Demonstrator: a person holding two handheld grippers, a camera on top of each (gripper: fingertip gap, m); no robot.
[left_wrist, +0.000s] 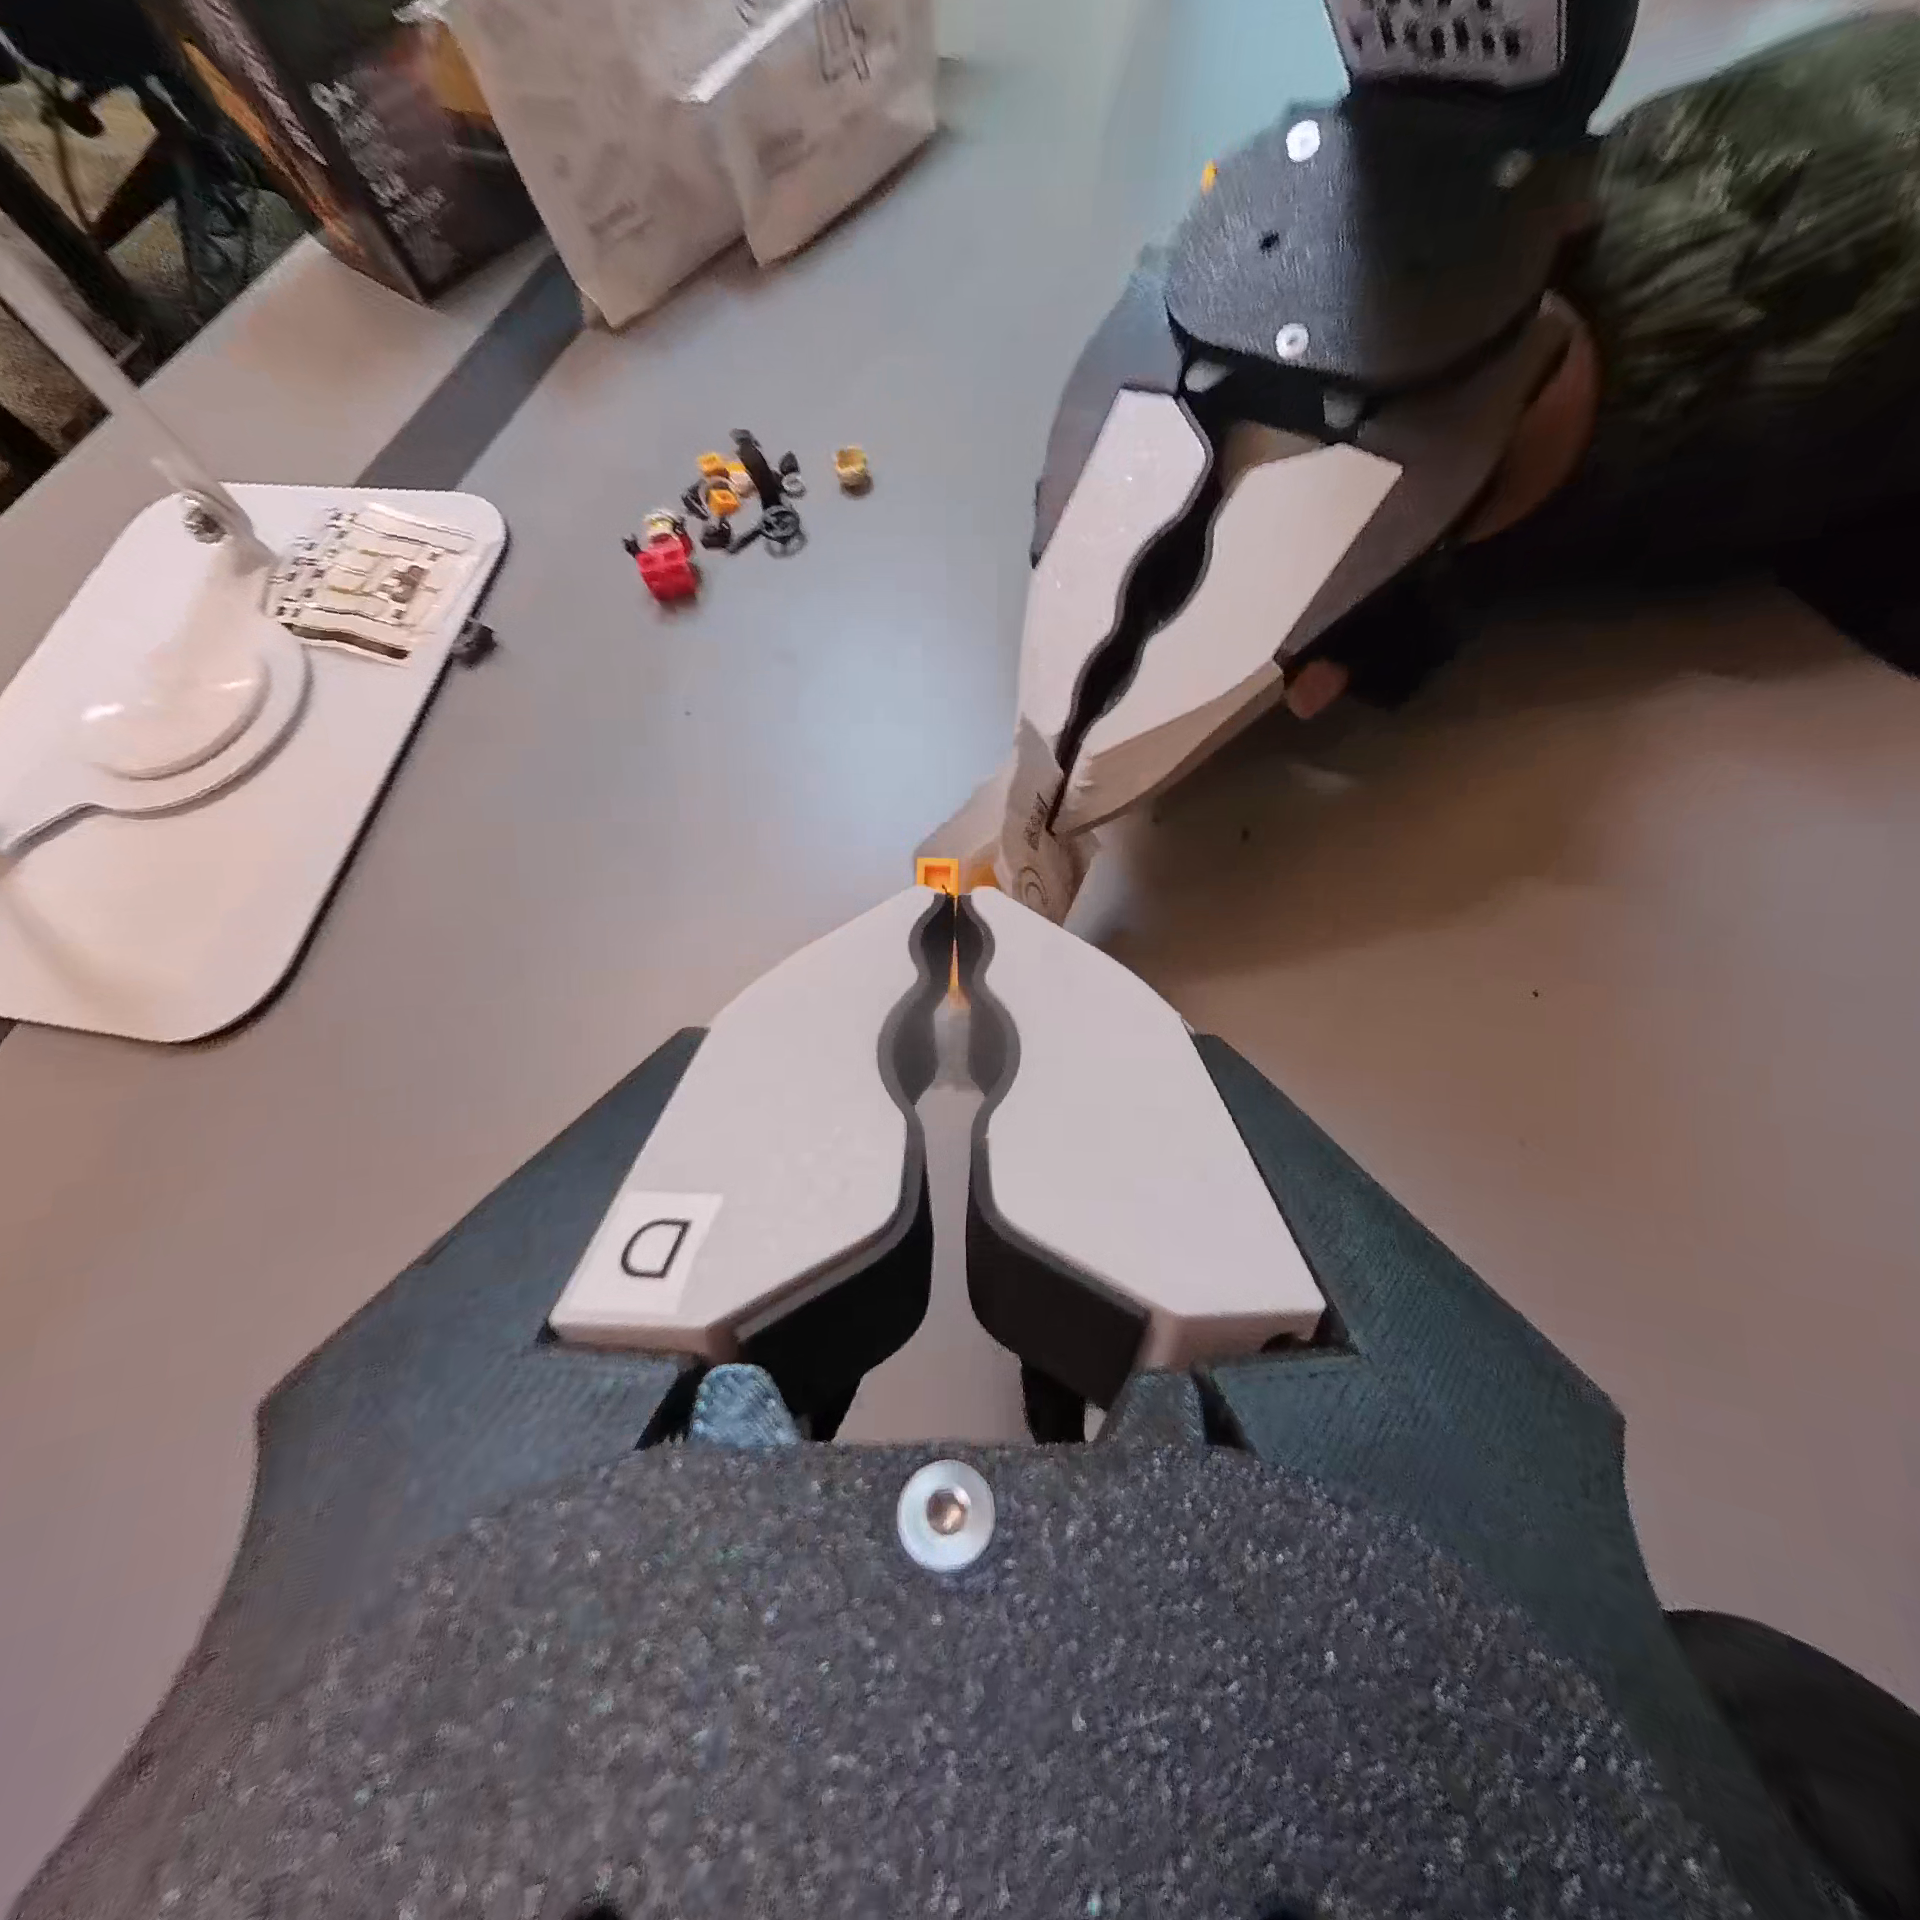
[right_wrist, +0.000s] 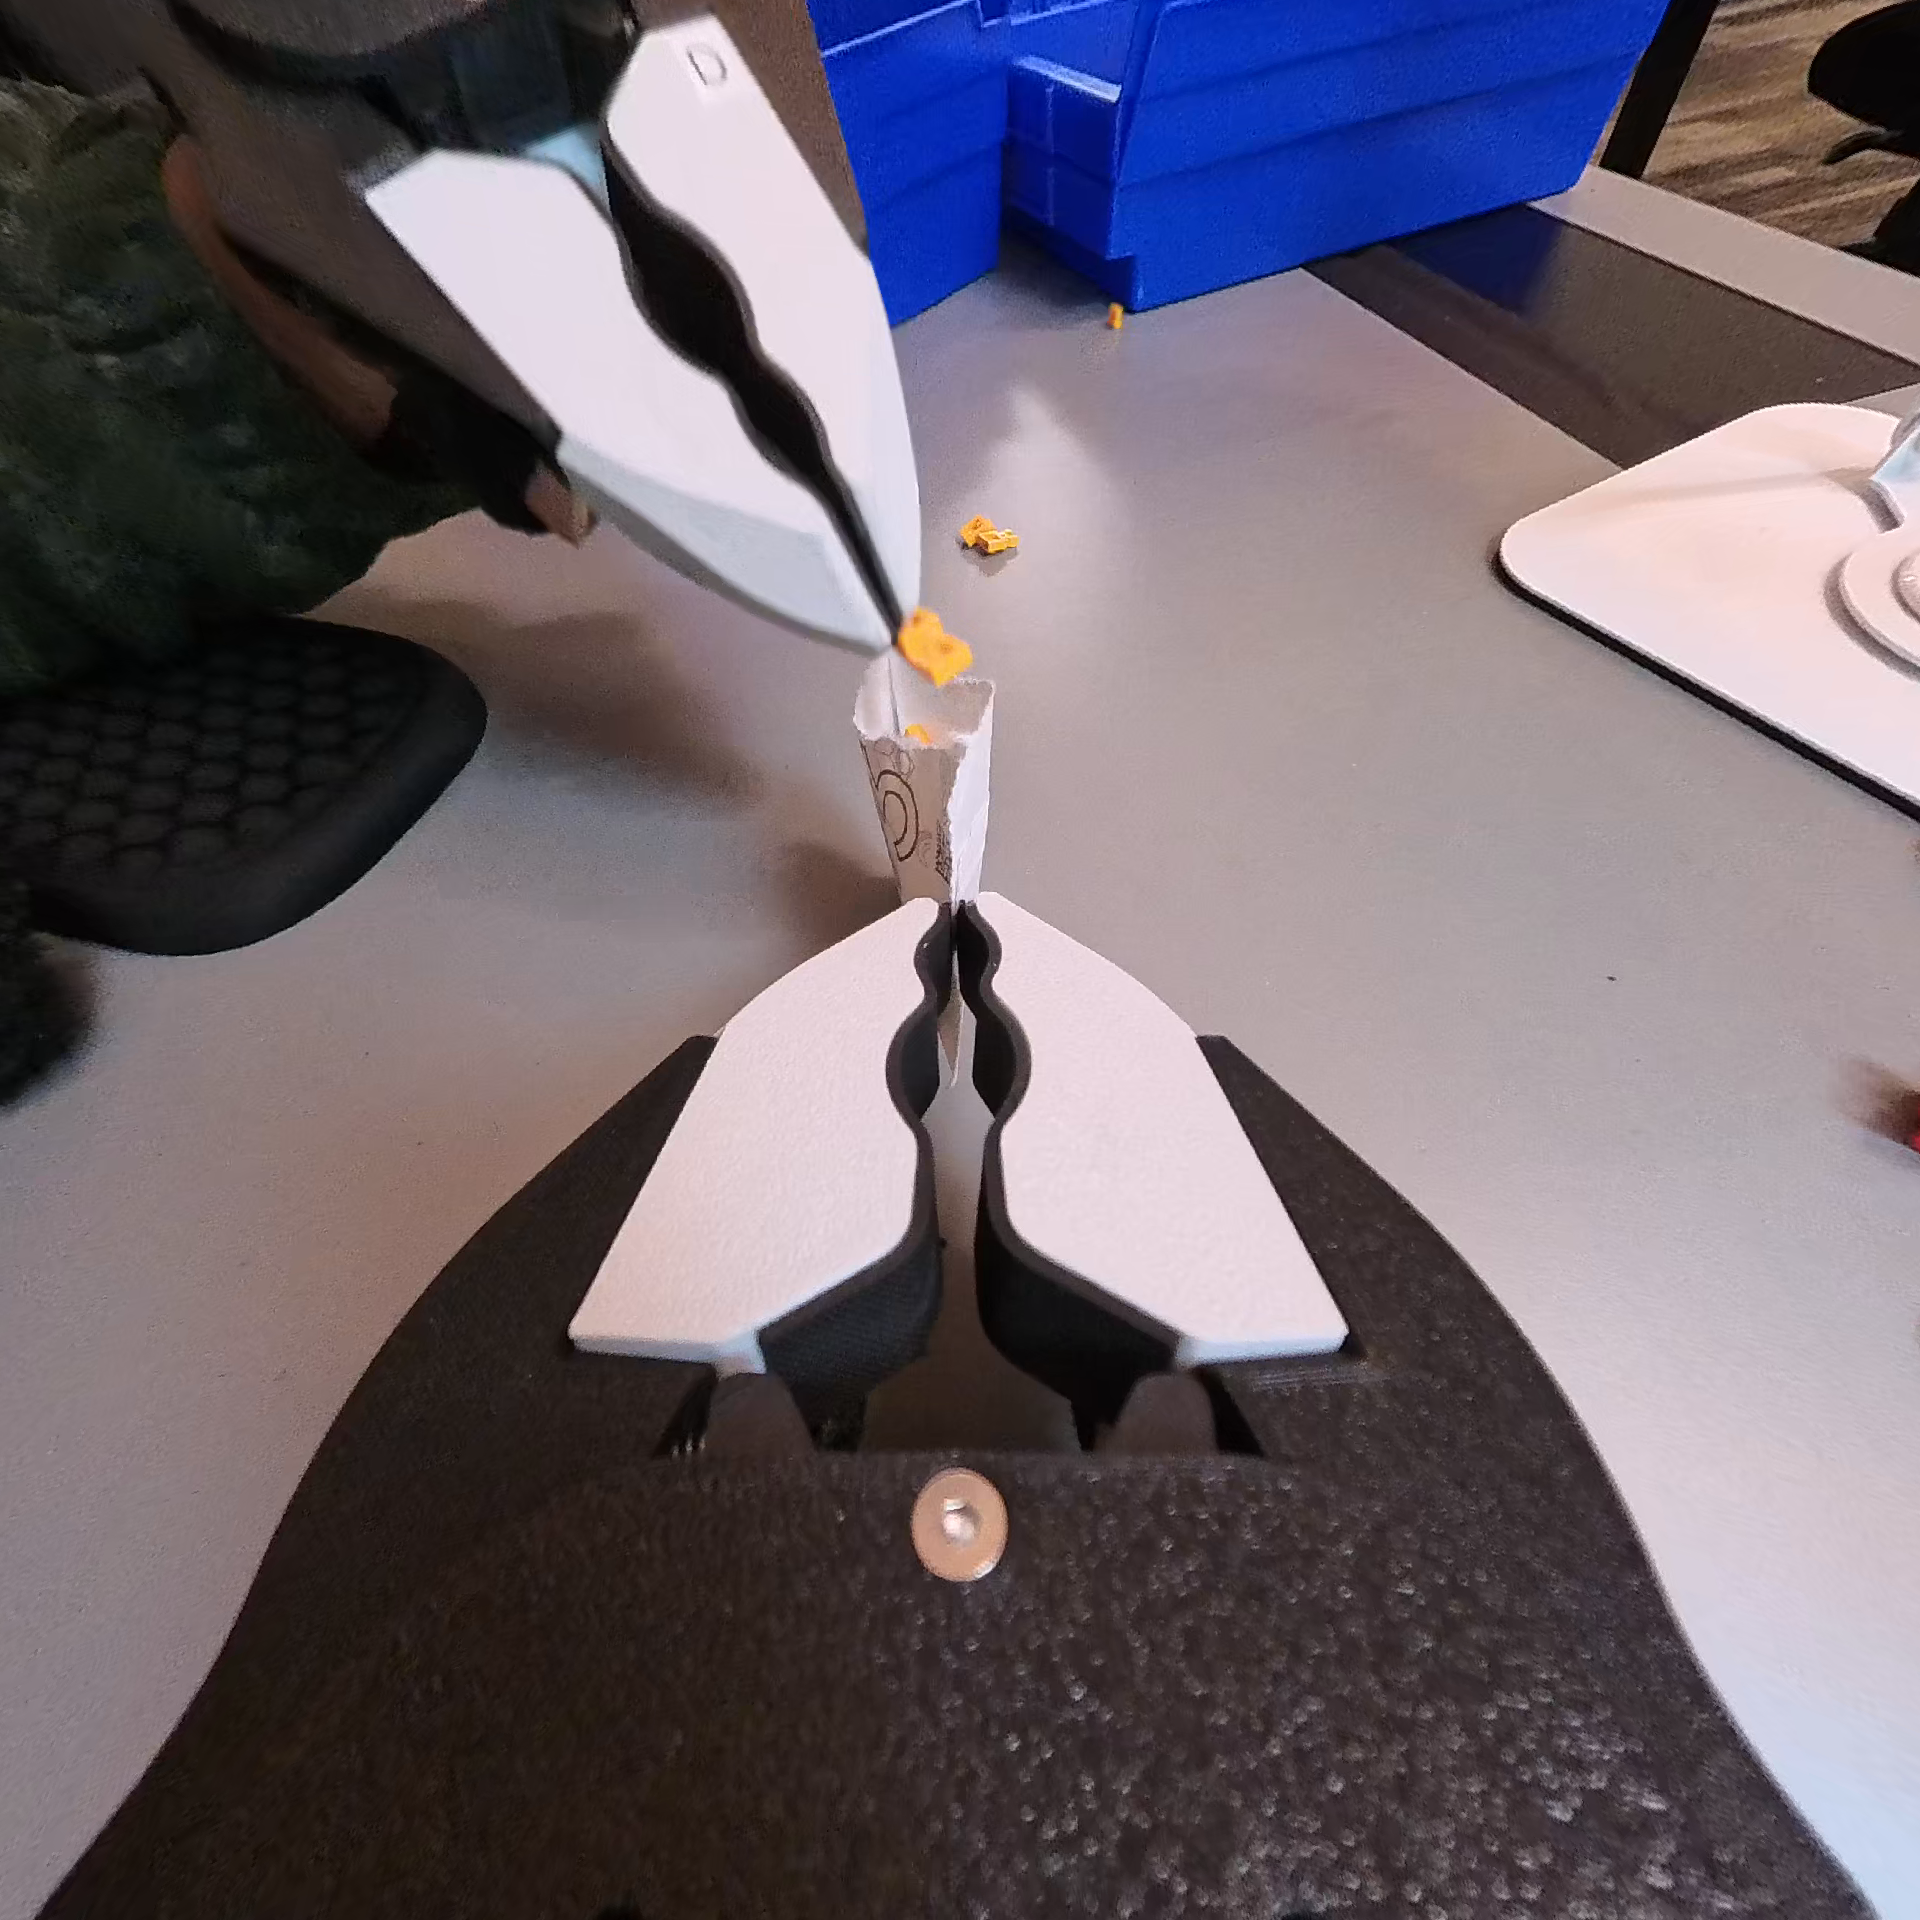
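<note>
My left gripper (left_wrist: 954, 906) is shut on a small orange toy brick piece (left_wrist: 938, 871), pinched at the very fingertips. In the right wrist view this gripper (right_wrist: 891, 642) comes in from the upper left and holds the orange piece (right_wrist: 933, 646) just above the torn open mouth of a small white paper bag (right_wrist: 925, 800). My right gripper (right_wrist: 956, 914) is shut on the bag's lower end and holds it upright. Another orange piece (right_wrist: 916, 734) shows inside the bag. In the left wrist view the right gripper (left_wrist: 1058, 826) pinches the bag (left_wrist: 1039, 868) right beside my left fingertips.
A pile of small toy brick parts (left_wrist: 727, 499) lies farther off on the grey table (left_wrist: 727, 727). A white stand base (left_wrist: 208, 727) is at the left, paper bags (left_wrist: 707, 125) at the back. Blue bins (right_wrist: 1247, 135), loose orange pieces (right_wrist: 989, 536) and a black mesh seat (right_wrist: 208, 779) show around. Left tips to right tips: about 5 cm.
</note>
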